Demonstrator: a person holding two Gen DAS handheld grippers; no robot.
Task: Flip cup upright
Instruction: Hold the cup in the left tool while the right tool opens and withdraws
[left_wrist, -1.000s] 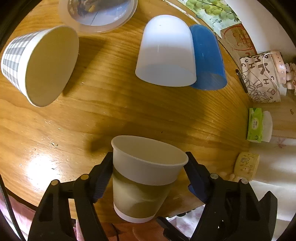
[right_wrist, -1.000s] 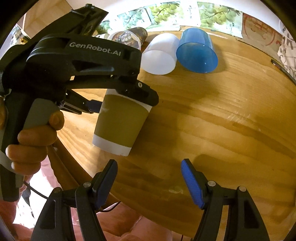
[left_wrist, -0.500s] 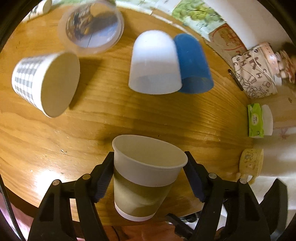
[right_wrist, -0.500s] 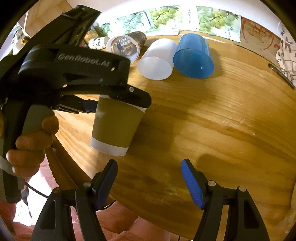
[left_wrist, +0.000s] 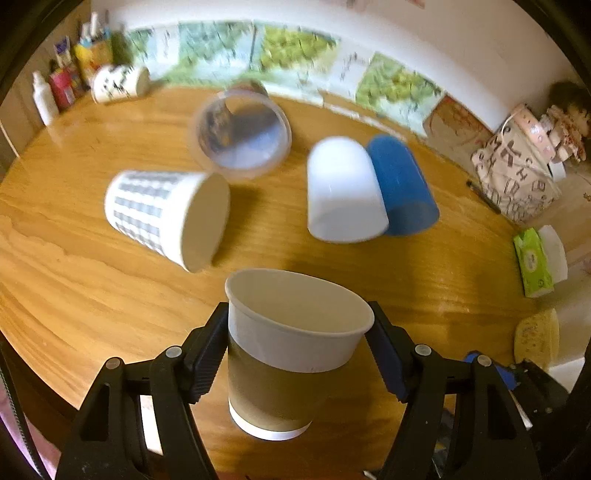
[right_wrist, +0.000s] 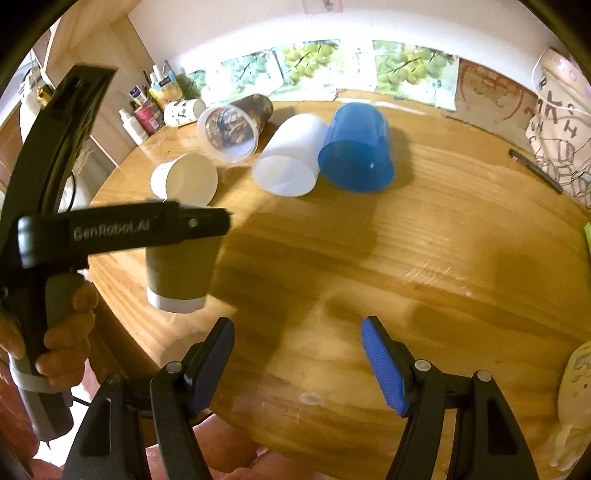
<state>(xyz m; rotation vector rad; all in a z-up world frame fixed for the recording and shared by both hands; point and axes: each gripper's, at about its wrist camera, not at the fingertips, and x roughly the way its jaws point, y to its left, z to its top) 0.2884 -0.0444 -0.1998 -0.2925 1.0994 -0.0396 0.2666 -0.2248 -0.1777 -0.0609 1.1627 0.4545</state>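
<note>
My left gripper (left_wrist: 297, 345) is shut on a brown paper cup (left_wrist: 284, 354) with a white rim. The cup stands nearly upright, mouth up, held just above the wooden table's near edge. In the right wrist view the same cup (right_wrist: 179, 273) hangs from the left gripper (right_wrist: 199, 221) at the left, its base off the table. My right gripper (right_wrist: 297, 363) is open and empty over the table's front edge, to the right of the cup.
Several cups lie on their sides on the round wooden table (left_wrist: 74, 266): a checked paper cup (left_wrist: 166, 218), a clear cup (left_wrist: 240, 140), a white plastic cup (left_wrist: 343, 192) and a blue one (left_wrist: 402, 184). Bottles (right_wrist: 147, 107) and a bag (left_wrist: 517, 177) stand at the edges.
My left gripper has tilted the brown cup more upright and pulled back, so more of the table and wall shows. The right gripper has stayed open and almost still.
</note>
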